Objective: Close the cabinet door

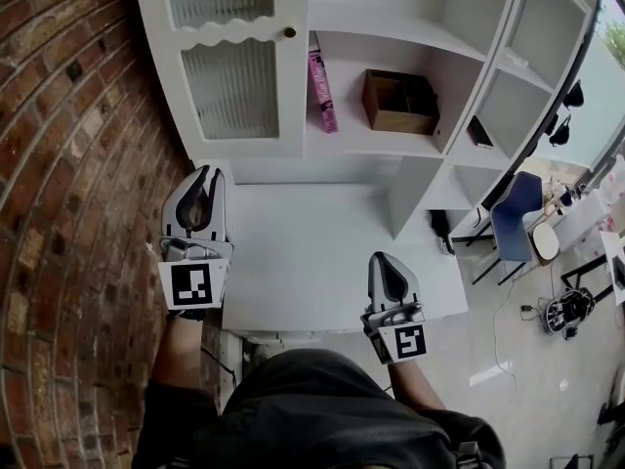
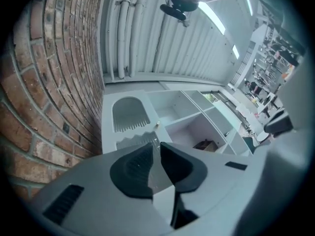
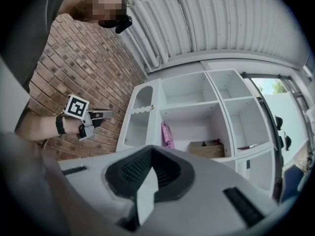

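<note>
Head view — cabinet door (image 1: 234,86), ribbed glass, fills the cabinet's left bay beside the brick wall (image 1: 68,164) and looks flush with the frame, knob (image 1: 289,33) at its right edge | left gripper (image 1: 202,172) below the door, not touching it, jaws nearly together with a thin gap, empty | right gripper (image 1: 389,259) lower right — jaws closed on nothing
</note>
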